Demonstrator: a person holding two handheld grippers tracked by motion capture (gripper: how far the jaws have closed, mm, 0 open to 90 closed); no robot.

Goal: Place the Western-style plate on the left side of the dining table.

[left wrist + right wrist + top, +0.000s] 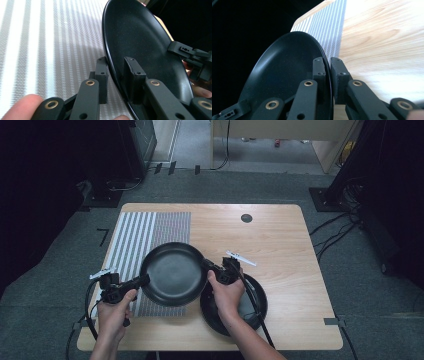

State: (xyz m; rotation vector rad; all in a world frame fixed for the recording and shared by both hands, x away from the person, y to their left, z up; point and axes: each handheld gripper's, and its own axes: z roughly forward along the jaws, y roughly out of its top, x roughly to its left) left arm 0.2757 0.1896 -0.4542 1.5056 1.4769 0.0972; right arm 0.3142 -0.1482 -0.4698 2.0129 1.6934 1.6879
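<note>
Top plate: black plate, held over the striped mat's edge
Left claw: left claw clamped on its left rim
Right claw: right claw clamped on its right rim
Lower plate: second black plate on the worktop
Mat: striped mat at the worktop's left
</note>
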